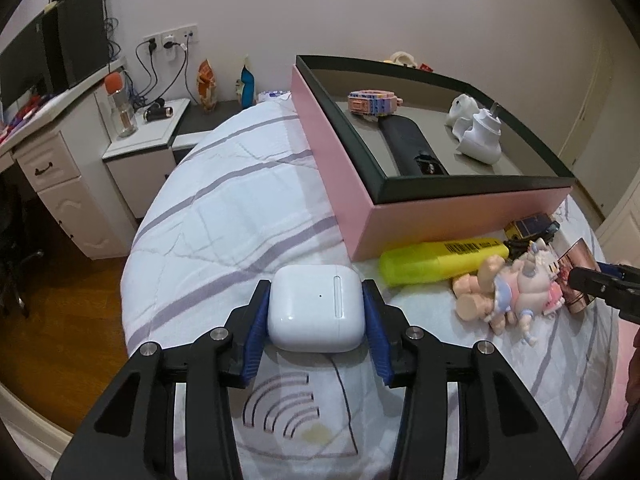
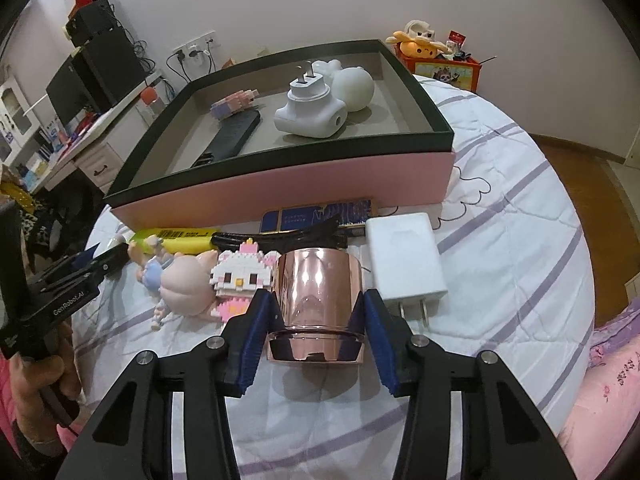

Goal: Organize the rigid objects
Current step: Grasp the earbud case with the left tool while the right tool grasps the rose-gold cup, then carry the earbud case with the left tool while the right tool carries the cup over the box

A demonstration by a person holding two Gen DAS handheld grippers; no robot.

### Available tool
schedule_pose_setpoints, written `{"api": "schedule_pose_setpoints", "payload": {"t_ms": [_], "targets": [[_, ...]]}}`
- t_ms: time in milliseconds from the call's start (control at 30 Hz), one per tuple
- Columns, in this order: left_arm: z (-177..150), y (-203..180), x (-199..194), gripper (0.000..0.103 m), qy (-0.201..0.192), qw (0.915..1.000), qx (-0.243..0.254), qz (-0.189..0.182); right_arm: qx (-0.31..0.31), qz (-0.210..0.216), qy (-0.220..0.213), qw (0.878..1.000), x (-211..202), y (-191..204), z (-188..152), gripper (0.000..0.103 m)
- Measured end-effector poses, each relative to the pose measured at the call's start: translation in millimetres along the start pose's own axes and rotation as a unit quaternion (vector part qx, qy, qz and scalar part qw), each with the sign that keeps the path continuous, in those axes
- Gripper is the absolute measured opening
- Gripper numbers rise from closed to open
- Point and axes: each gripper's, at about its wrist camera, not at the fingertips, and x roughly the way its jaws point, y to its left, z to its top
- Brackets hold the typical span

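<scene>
**Both claws clamped on items, bed in front of the pink box**

Left claw [image 1: 316, 312] clenched on a white earbud case [image 1: 316, 312], blue pads [image 1: 256, 332] pressed to its two sides, case just above the striped quilt [image 1: 224, 208]. Right claw [image 2: 316, 322] gripping a rose-gold shiny cup [image 2: 318, 300] lying on its side, pads tight against its wall.

Just beside the cup: a white charger [image 2: 404, 258] on the right, prongs toward the camera; a block-built white cat [image 2: 240, 276] and a pink doll [image 2: 180, 284] on the left. Behind these, against the box wall, a yellow highlighter [image 1: 440, 260], a black clip [image 2: 280, 238] and a dark blue card [image 2: 316, 214].

Open pink box [image 2: 280, 188] resting on the bed, dark rim. Inside: a white plug adapter [image 2: 310, 110], a white round figure [image 2: 354, 88], a black strap-like item [image 2: 236, 132] and a pastel block model [image 1: 372, 102].
</scene>
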Motion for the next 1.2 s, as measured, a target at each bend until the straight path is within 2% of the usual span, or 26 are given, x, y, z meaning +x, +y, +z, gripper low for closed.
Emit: {"api": "schedule_pose_setpoints", "payload": {"t_ms": [300, 500, 667, 833, 967, 1200], "targets": [[-4.8, -5.5, -36.4, 0.044, -0.013, 0.9999, -0.007, -0.003, 0.016, 0.037, -0.015, 0.999, -24.1, -7.3, -2.9, 0.048], [8.9, -24.6, -67.6, 0.044, -0.040, 0.9991, 0.004, -0.011, 0.010, 0.049, -0.042, 0.998, -49.5, -3.6, 3.8, 0.048], [38.2, -45.8, -86.2, 0.044, -0.064, 0.9977, 0.016, -0.017, -0.015, 0.050, -0.077, 0.996, -73.7, 4.2, 29.8, 0.048], [69.5, -63.5, -93.1, 0.044, -0.080, 0.9964, 0.024, -0.015, -0.057, 0.039, -0.111, 0.991, -94.2, 16.0, 70.5, 0.048], [93.3, -70.6, -82.1, 0.044, -0.072, 0.9969, 0.010, -0.028, -0.078, 0.034, -0.113, 0.990, -86.3, 20.7, 102.3, 0.048], [121.4, -85.5, -47.5, 0.044, -0.059, 0.9980, -0.005, -0.024, -0.090, 0.029, -0.072, 0.993, -35.8, 22.1, 132.3, 0.048]]}}
